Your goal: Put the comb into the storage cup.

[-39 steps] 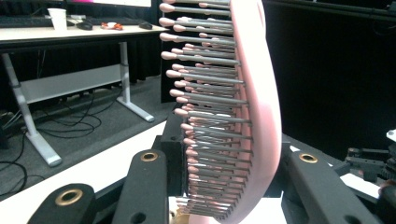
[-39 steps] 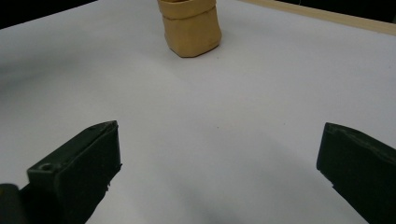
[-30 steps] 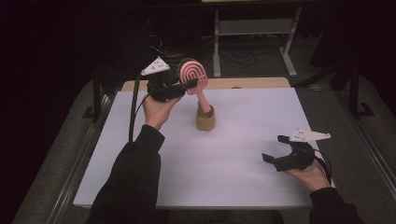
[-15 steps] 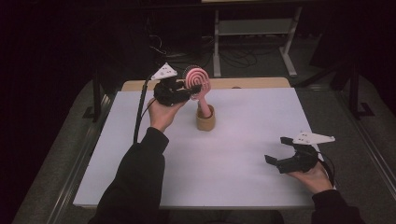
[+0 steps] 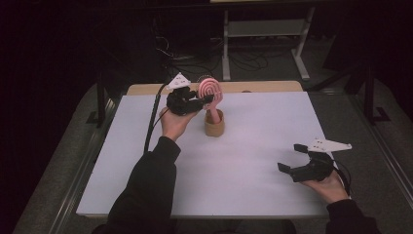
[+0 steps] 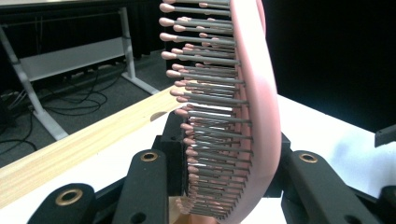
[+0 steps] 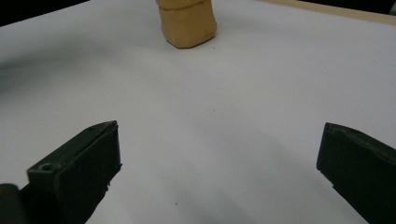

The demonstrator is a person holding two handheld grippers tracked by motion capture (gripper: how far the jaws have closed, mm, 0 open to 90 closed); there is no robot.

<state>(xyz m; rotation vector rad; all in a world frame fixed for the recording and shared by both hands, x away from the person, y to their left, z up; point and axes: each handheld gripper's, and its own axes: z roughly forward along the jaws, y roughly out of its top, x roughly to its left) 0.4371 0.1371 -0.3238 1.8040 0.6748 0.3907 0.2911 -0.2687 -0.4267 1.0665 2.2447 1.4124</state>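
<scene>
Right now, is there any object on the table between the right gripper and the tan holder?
Nothing visible stands between them. The right gripper hangs open over bare white table, and the tan holder stands beyond it. The pink brush sits in the holder, held by the left gripper.

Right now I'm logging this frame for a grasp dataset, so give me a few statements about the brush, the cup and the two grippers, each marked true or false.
1. The left gripper is closed on the head of the pink hairbrush. True.
2. The right gripper holds the tan cup. False: its jaws stand wide apart with nothing between them, near the front right of the white tabletop, well away from the cup.
3. The hairbrush's handle goes down into the tan cup. True.
4. The hairbrush lies flat on the tabletop. False: it stands up from the cup, held by the left gripper.
5. In the left gripper view, the brush's bristles have pink tips. True.
</scene>
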